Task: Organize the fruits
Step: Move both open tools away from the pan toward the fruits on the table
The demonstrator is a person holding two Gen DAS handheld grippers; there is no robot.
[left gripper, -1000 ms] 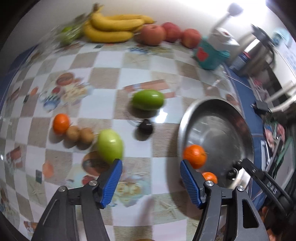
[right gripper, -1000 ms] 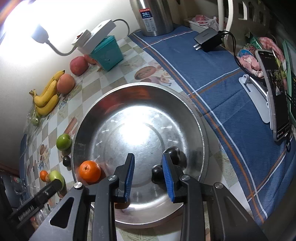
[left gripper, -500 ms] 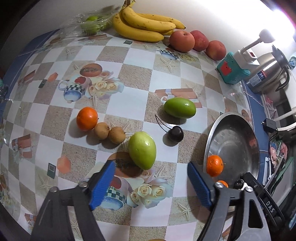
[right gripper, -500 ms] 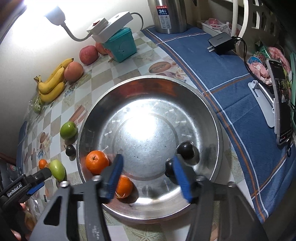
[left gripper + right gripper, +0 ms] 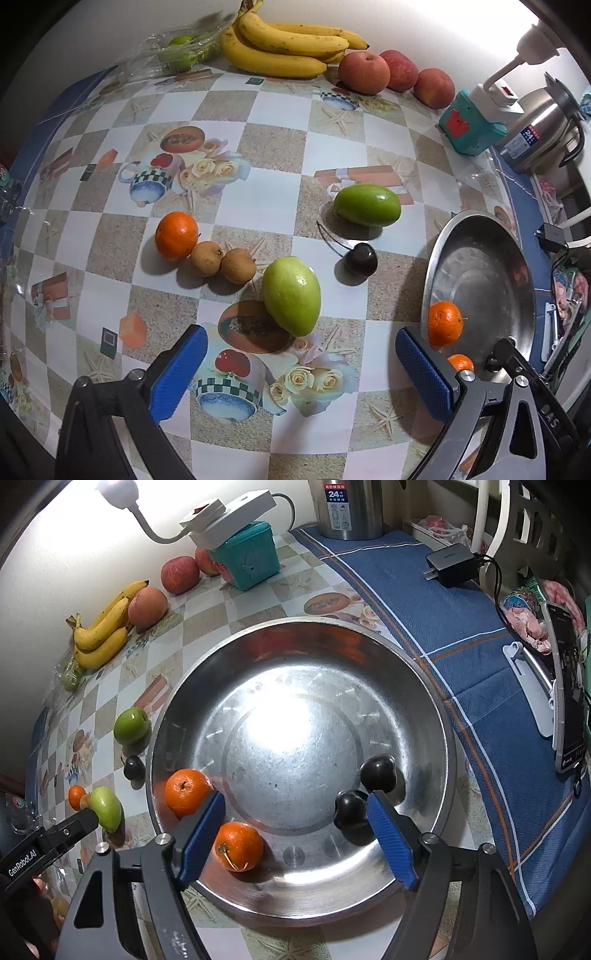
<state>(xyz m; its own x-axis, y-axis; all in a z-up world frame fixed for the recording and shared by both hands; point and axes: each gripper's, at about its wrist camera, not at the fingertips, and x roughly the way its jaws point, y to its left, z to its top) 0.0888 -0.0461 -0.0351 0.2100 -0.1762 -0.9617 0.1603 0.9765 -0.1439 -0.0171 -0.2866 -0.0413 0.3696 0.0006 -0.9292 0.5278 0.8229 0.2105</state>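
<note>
- Since a second ago: your right gripper (image 5: 295, 834) went from nearly closed to wide, and a second orange (image 5: 238, 845) now lies in the steel bowl (image 5: 417, 672) where only one showed before. Your left gripper (image 5: 301, 373) has shifted too; more of the tablecloth is in its view and the fruits sit further ahead of the fingers.
- Right gripper: jaws opening, released, nothing pressed by the pads. That second orange sits just ahead of the left finger, loose on the bowl floor.
- First orange (image 5: 188, 792) is beyond the left fingertip, against the bowl's left wall.
- Two dark cherries: one (image 5: 351, 810) just beside the right finger's inner side, other (image 5: 378, 771) just past it, further ahead.
- Left gripper: jaws opening, wide, empty. Pointing down at the checkered tablecloth (image 5: 280, 173), bowl off to its right.
- Pale green mango (image 5: 291, 295) lies just ahead, between the two fingers' lines, on the cloth, not touched.
- Two brown longans (image 5: 223, 260) ahead-left, touching each other; an orange (image 5: 176, 235) touching the left one.
- Dark cherry with stem (image 5: 360, 259) ahead-right, darker green mango (image 5: 367, 205) just beyond it.
- Far ahead by the wall: bananas (image 5: 288, 48), three apples (image 5: 391, 72), bagged green fruit (image 5: 181, 53).
</note>
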